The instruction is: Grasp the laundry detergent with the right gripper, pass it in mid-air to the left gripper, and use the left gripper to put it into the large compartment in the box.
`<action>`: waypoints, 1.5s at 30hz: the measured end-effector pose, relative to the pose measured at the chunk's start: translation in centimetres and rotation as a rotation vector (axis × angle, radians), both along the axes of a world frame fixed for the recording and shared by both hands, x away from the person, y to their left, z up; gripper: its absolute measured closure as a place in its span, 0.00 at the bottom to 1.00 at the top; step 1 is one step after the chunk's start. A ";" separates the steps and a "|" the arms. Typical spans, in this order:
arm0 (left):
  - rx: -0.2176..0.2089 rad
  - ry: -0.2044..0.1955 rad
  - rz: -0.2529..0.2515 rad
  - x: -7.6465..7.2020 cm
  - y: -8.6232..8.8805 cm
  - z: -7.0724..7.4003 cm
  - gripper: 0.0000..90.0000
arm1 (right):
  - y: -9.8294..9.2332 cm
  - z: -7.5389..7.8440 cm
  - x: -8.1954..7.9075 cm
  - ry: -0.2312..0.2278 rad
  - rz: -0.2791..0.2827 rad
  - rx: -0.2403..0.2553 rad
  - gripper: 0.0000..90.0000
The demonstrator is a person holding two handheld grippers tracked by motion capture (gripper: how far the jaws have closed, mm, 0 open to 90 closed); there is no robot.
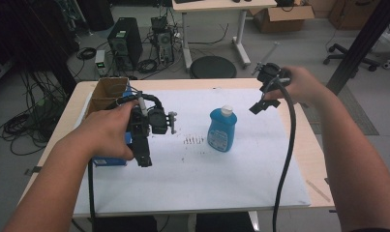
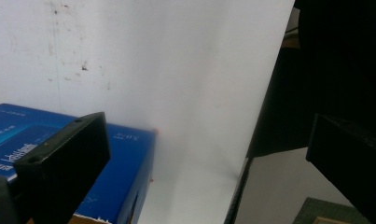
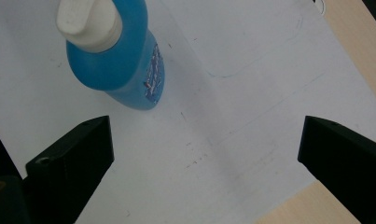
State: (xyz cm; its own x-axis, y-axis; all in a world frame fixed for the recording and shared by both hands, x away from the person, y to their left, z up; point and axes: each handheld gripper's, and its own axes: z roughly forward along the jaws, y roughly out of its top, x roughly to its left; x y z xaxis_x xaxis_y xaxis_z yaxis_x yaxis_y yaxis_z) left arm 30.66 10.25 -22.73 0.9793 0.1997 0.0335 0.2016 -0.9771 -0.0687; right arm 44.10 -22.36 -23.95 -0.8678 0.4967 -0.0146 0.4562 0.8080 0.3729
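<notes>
A blue bottle (image 1: pixel 222 130) with a white cap stands upright on the white sheet (image 1: pixel 231 179) that covers the wooden table (image 1: pixel 316 140), near the sheet's middle and free of both tools. The right gripper (image 1: pixel 264 104) hangs in the air to the right of the bottle and above it, held in the person's right hand (image 1: pixel 299 83) — its jaws stand wide apart with nothing between them. In the right gripper view the bottle (image 3: pixel 115 51) sits at the upper left, beyond the left jaw, untouched.

The left gripper (image 1: pixel 143 157) is held in the left hand (image 1: pixel 110 133) over the sheet's left part, pointing down and back toward the person, above a blue box (image 1: pixel 108 160). Its jaws are also spread wide and hold nothing; the left gripper view shows the blue box (image 2: pixel 120 177) just behind the left-hand jaw. An open cardboard box (image 1: pixel 108 94) stands at the table's far left corner, well apart from the bottle.
</notes>
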 end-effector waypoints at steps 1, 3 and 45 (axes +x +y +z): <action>0.000 0.001 0.001 -0.1 0.0 0.0 0.00 | -0.1 -0.2 -0.2 -0.003 0.003 0.003 0.04; 0.002 0.001 0.004 -0.2 0.1 0.0 0.00 | -0.4 -0.5 -0.5 -0.003 0.004 0.013 0.04; 0.007 0.005 -0.003 -1.7 -0.5 -0.8 0.00 | -2.0 -7.6 -4.4 0.002 0.011 0.234 0.03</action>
